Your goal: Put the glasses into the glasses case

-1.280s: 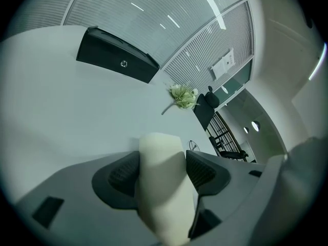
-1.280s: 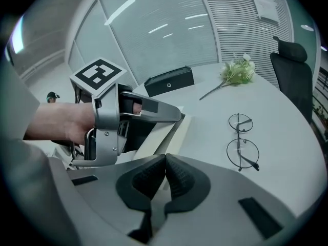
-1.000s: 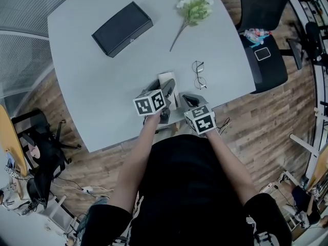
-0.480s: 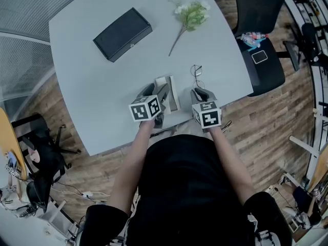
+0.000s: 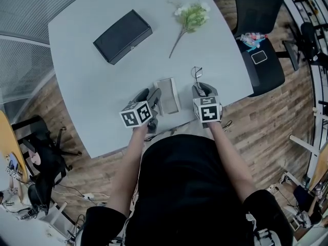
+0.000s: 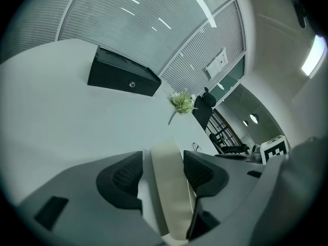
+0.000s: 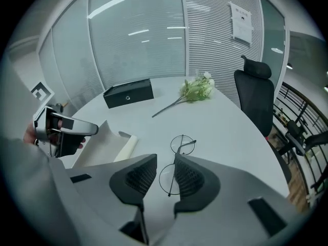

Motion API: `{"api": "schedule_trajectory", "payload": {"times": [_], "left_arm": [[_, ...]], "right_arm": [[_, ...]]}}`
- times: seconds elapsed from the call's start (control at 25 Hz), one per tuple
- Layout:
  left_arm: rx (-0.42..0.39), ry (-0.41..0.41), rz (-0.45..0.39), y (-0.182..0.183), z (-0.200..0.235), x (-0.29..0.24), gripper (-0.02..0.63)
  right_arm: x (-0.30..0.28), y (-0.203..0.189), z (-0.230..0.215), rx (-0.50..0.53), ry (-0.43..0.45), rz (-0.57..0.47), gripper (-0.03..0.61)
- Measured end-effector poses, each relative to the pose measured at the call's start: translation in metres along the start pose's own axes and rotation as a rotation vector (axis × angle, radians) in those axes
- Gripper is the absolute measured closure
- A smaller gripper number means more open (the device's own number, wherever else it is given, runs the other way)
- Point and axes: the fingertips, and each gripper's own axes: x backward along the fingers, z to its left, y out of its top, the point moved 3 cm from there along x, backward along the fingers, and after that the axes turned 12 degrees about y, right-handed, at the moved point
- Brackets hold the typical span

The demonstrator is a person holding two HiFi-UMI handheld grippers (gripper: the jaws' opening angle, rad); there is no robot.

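Observation:
The thin wire glasses (image 5: 197,74) lie on the white table (image 5: 92,81), right of the open beige glasses case (image 5: 168,95). My right gripper (image 5: 202,88) hovers just in front of the glasses (image 7: 187,144). Its jaws are opening, with one lens showing low between the fingertips (image 7: 192,176) and no pad touching it. My left gripper (image 5: 148,95) is at the case's left side. Its jaws (image 6: 163,160) are closing around the case's upright beige flap (image 6: 171,188), and a gap still shows at the left pad.
A black box (image 5: 123,33) sits at the table's far left and a sprig of flowers (image 5: 190,14) at the far right. A black office chair (image 5: 261,35) stands beyond the table's right edge. The person's body fills the near side.
My right gripper has moved right, away from the case to the glasses, and its jaws have opened. My left gripper has slid left and back along the case.

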Motion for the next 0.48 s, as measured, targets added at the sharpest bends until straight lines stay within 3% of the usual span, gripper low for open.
{"api": "schedule_trajectory", "payload": {"times": [0.24,0.48], "left_arm": [[0.000,-0.028,-0.008,0.001,-0.001,0.001,0.426],[0.004,-0.037,0.002,0.001,0.000,0.001,0.436]], "right_arm": [[-0.018,0.008,-0.012,0.017,-0.063,0.011,0.449],[-0.035,0.006,-0.019,0.020,-0.116,0.054,0.449]]}}
